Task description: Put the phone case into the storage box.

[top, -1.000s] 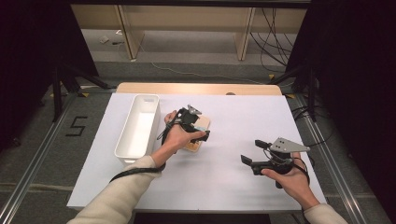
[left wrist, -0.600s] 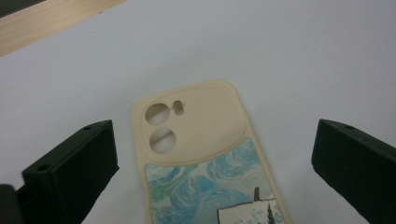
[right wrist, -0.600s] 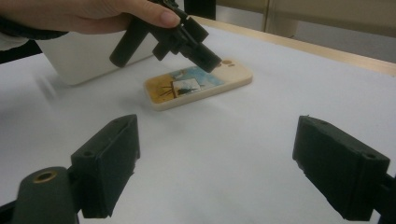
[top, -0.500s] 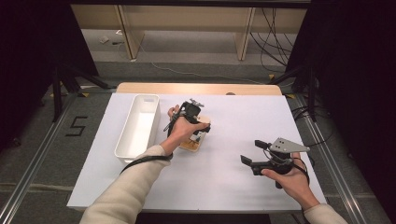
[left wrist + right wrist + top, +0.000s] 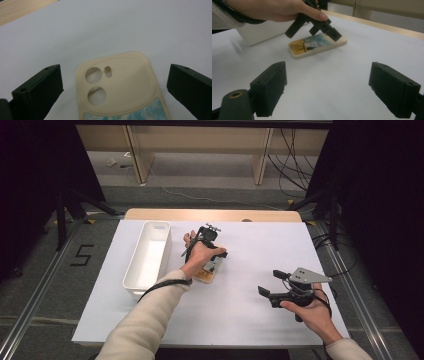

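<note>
— Since a second ago, has anything shifted?

— Only the left gripper point(image 5: 216, 261): it has crept a little toward 12 o'clock along the case point(image 5: 209, 270). The right gripper point(image 5: 272, 282) has stayed put at about 4 o'clock on the bench point(image 5: 250, 320).

— What is the case like?

— One phone case, a flat rounded rectangle lying near the bench's middle, cream and matte. In the left gripper view it shows a raised camera panel with two round holes and one small slot, and a blue-and-white feathery print below that. In the right gripper view the print runs on into orange-yellow at the near end.

— And the left gripper's state?

— Jaws wide, one on each side of the case's camera end, tilted down over it; I cannot tell whether they touch it.

— The right one?

— Jaws wide too, with nothing between them, above bare white sheet, well apart from the case.

— Anything else?

— One white bin point(image 5: 148, 257), long, smooth, with rounded corners, at 9 o'clock of the case, just beside the left hand point(image 5: 199, 255). Two grippers, blocky black jaws, dull finish.
</note>
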`<state>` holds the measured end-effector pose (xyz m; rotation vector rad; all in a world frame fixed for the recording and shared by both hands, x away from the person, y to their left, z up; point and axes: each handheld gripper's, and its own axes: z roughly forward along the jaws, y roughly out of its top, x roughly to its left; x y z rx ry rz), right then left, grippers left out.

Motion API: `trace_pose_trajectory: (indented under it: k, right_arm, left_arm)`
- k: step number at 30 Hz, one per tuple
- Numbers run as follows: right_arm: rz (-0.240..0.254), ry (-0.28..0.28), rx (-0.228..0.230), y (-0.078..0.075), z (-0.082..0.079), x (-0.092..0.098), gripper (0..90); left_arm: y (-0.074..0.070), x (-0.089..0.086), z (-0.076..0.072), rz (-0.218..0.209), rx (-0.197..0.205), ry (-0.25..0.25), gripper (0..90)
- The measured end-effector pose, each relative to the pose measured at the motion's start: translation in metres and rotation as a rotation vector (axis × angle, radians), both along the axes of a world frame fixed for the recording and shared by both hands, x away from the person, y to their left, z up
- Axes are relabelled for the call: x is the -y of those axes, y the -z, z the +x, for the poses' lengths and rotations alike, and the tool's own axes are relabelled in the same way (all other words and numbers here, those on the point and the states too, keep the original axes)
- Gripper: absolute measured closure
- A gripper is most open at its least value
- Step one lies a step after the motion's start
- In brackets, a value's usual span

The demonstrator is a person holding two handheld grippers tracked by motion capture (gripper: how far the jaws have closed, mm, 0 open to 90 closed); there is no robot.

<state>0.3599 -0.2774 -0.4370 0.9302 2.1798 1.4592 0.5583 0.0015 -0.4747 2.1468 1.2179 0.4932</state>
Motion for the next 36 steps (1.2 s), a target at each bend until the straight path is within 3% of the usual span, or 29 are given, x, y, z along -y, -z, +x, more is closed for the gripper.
trace_pose_trajectory:
  k: [20,36]
  right_arm:
    - [-0.005,0.000,-0.003,0.000,0.000,0.000,15.7]
    - [-0.008,-0.008,-0.008,0.001,0.000,-0.001,15.7]
  left_arm:
    - [0.009,0.007,0.010,0.003,-0.037,-0.038,0.0]
    - [0.013,0.011,0.012,-0.004,-0.060,-0.030,5.2]
